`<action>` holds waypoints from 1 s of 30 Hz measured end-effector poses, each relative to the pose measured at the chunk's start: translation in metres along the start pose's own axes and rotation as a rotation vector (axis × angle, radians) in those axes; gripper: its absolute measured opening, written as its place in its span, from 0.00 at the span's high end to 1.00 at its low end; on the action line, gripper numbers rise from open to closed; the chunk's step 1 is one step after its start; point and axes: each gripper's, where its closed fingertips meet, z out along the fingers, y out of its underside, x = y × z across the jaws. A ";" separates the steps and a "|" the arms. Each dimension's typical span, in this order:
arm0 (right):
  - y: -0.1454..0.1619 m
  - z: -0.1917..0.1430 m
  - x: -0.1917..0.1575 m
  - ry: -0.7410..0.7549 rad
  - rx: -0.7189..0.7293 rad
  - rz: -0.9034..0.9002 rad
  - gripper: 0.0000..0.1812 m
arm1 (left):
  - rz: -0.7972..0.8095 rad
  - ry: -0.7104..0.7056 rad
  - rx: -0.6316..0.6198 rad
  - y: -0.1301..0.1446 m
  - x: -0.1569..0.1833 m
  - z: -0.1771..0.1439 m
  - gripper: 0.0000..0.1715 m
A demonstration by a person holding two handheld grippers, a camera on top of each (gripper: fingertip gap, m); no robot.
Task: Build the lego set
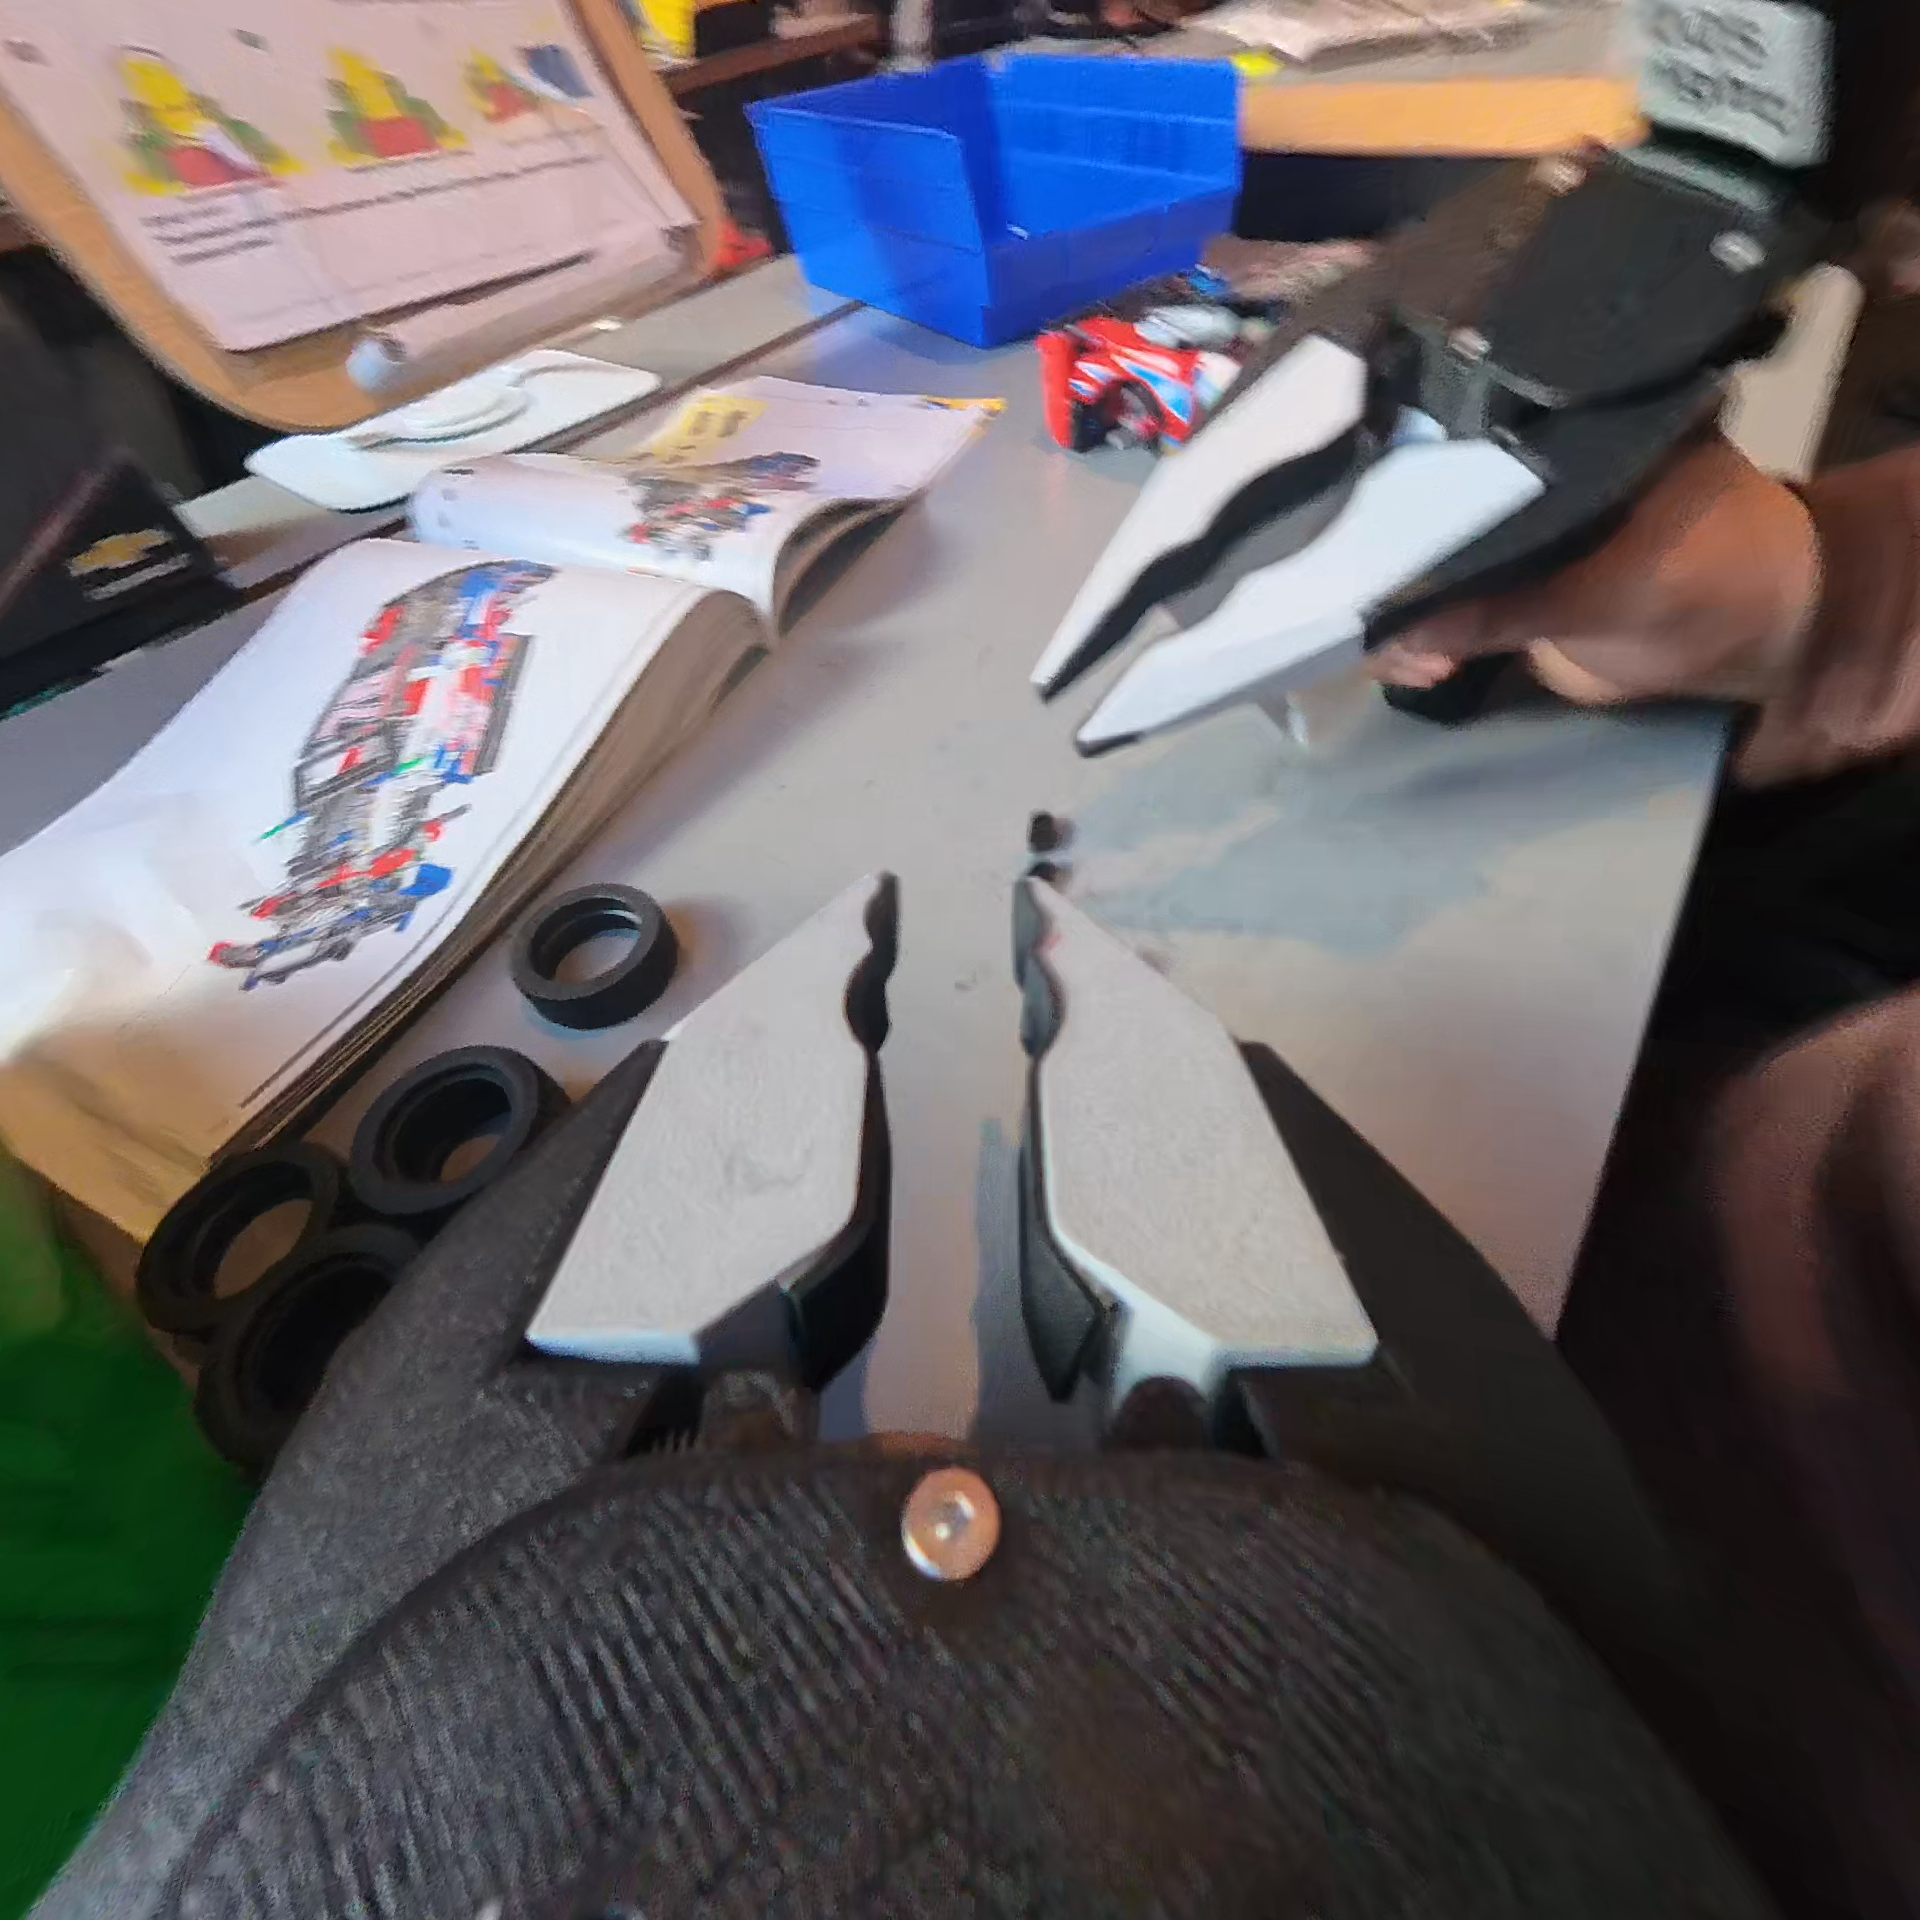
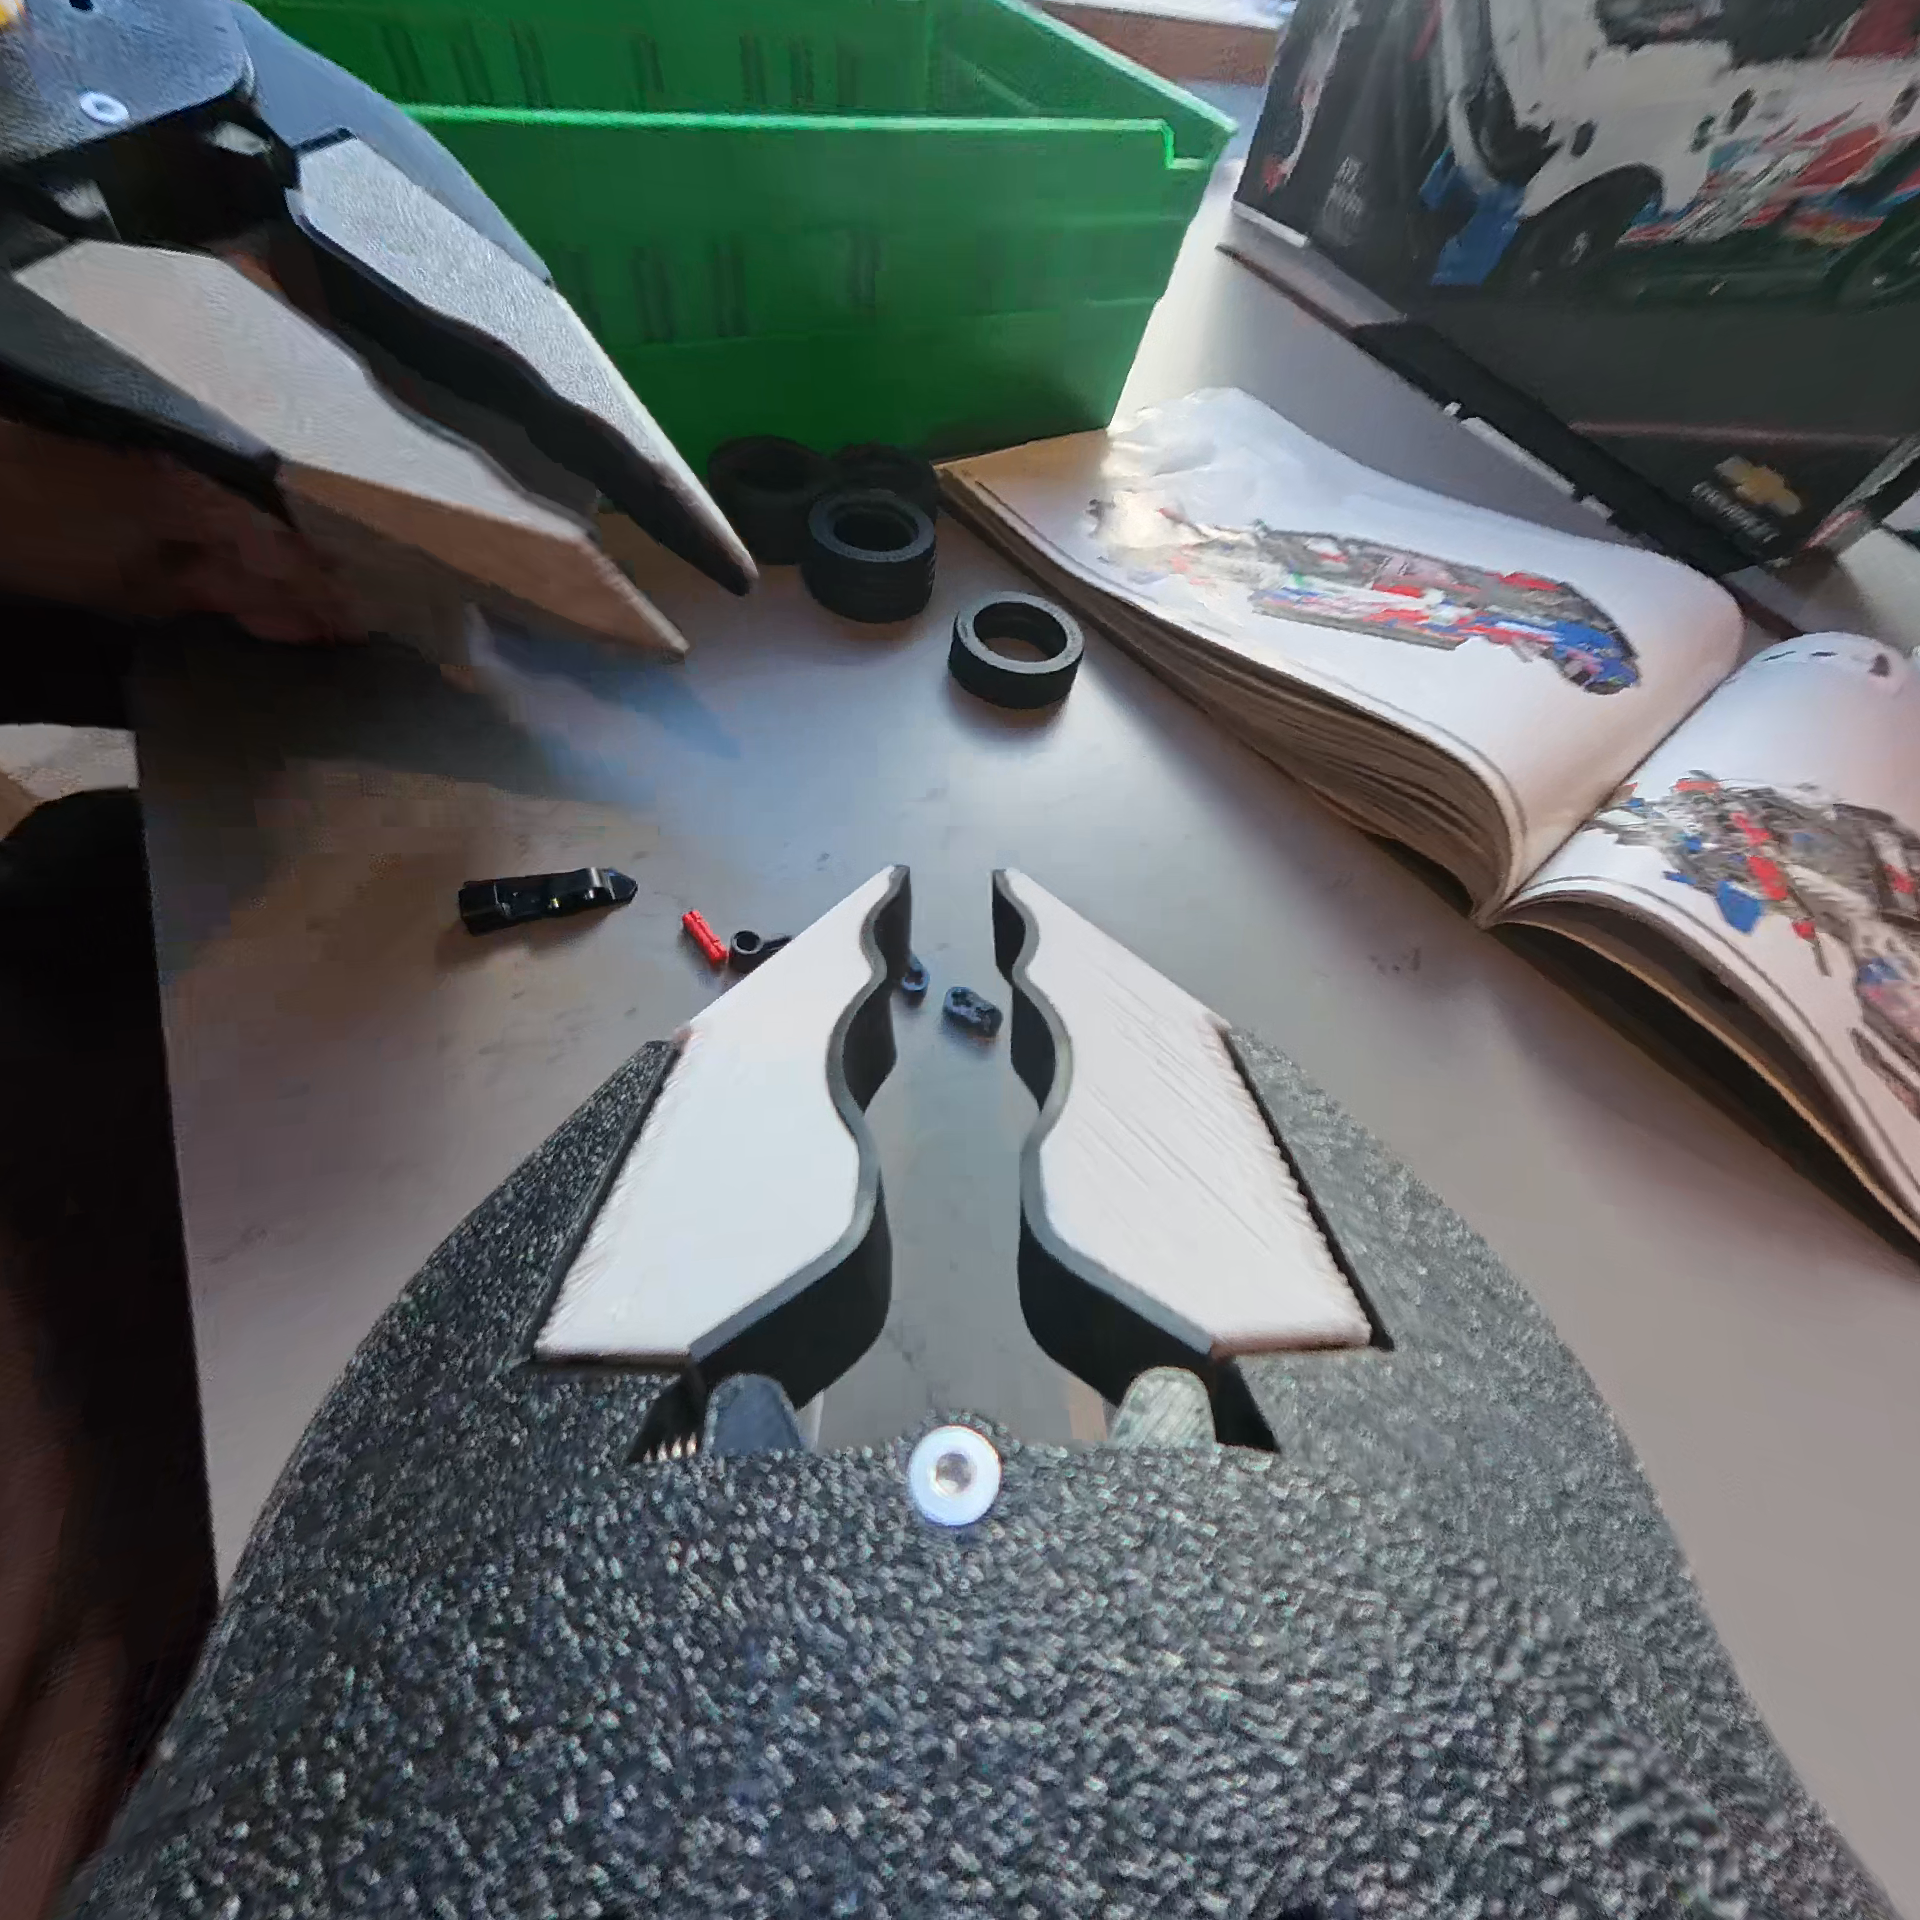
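Observation:
My left gripper point(image 1: 956, 888) is open and empty, low over the grey table point(image 1: 1299, 883). A small black piece point(image 1: 1047, 844) lies just beyond its right fingertip. My right gripper point(image 2: 951, 881) is open and empty, with two tiny black connectors point(image 2: 971, 1006) on the table between its fingers. A red pin point(image 2: 704, 935), a small black bush point(image 2: 750, 948) and a longer black part point(image 2: 545, 899) lie to its left. Several black tyres point(image 2: 1016, 649) sit near the green bin point(image 2: 810, 208); they also show in the left wrist view point(image 1: 592, 956). Each gripper shows in the other's view, the right one point(image 1: 1065, 715) and the left one point(image 2: 715, 615).
An open instruction book point(image 1: 364, 779) point(image 2: 1351, 675) lies beside the tyres. A blue bin point(image 1: 997, 187) and a partly built red and blue model point(image 1: 1143, 374) stand at the back. The set's box point(image 2: 1662, 208) is behind the book. The table edge point(image 1: 1662, 987) runs close on the right. My right fingertips sit around 7 centimeters from my left ones. The right tips stand about 5 centimeters off the small black piece point(image 1: 1047, 844). The right camera catches it too, in the right wrist view point(image 2: 953, 1006). From either gripper's tips it is about 6 centimeters to the small black bush point(image 2: 750, 948).

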 end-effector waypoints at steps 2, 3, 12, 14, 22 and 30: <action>-0.005 -0.010 -0.002 0.033 0.038 0.008 0.93 | -0.105 -0.007 0.024 -0.017 0.006 0.005 0.95; -0.006 -0.016 -0.005 0.040 0.054 0.016 0.93 | -0.151 0.026 0.015 -0.028 0.014 0.012 0.95; -0.026 -0.053 -0.017 0.121 0.184 -0.062 0.99 | -0.137 -0.009 -0.259 -0.104 -0.044 0.165 0.86; -0.022 -0.051 -0.016 0.116 0.169 -0.052 0.99 | -0.077 -0.126 -0.391 -0.089 -0.083 0.208 0.86; -0.019 -0.055 -0.018 0.057 0.181 0.032 0.99 | 0.139 0.137 -0.738 -0.032 -0.071 0.263 0.50; -0.002 -0.053 -0.027 -0.013 0.097 0.124 0.96 | 0.320 0.251 -0.768 -0.011 -0.061 0.259 1.00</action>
